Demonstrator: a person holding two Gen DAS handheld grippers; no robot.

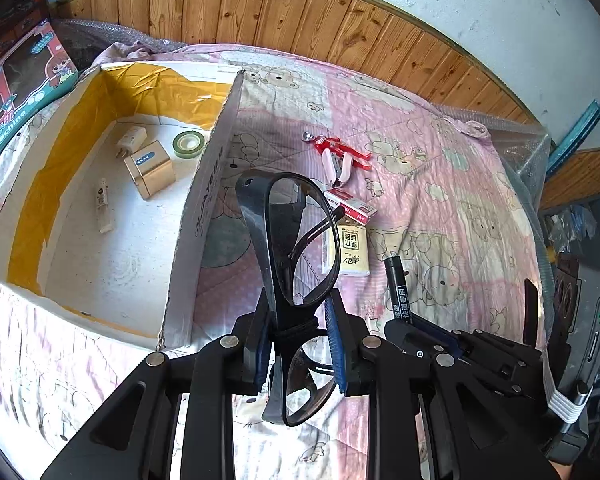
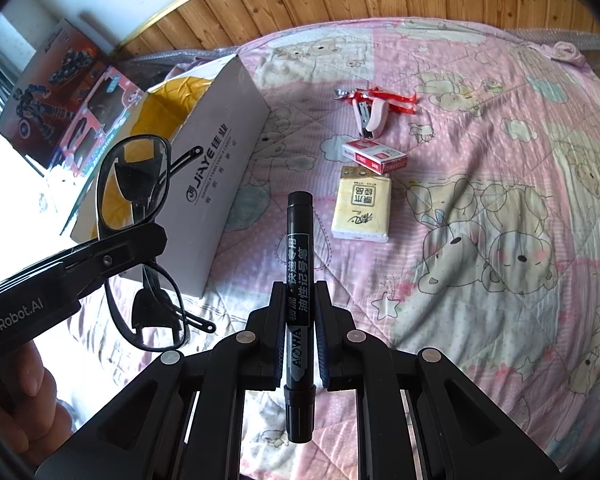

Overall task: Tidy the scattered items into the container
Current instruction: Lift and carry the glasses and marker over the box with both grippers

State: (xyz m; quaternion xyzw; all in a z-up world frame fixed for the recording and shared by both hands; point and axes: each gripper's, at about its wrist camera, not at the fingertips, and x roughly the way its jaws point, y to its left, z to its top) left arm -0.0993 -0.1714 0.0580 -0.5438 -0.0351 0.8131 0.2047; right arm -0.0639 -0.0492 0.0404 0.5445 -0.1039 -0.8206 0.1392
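At the far left of the left wrist view, the cardboard box point(image 1: 204, 200) lies open on the bed point(image 1: 440, 184), at about 10 o'clock from the left gripper point(image 1: 300, 340). Inside it are a white charger point(image 1: 131, 141), a gold box point(image 1: 150, 168), a green tape roll point(image 1: 188, 143) and a small white tube point(image 1: 103, 205). The right wall of the box stands between these things and the left gripper. This gripper is clamped on black glasses point(image 1: 300, 240) at the bridge, one lens upward and one downward. At 12 to 1 o'clock, on the pink quilt, lie a red figure point(image 1: 340, 148), a pink stapler point(image 1: 340, 166), a staple box point(image 1: 350, 204) and a tissue pack point(image 1: 348, 248), close to one another. To the right, the right gripper point(image 2: 299, 312) is closed on a black marker point(image 2: 299, 280), which points forward along its fingers. In the right wrist view a hand point(image 2: 24, 396) is at the lower left edge, holding the left gripper. Behind the box, toy boxes point(image 2: 56, 92) lean at the wall.
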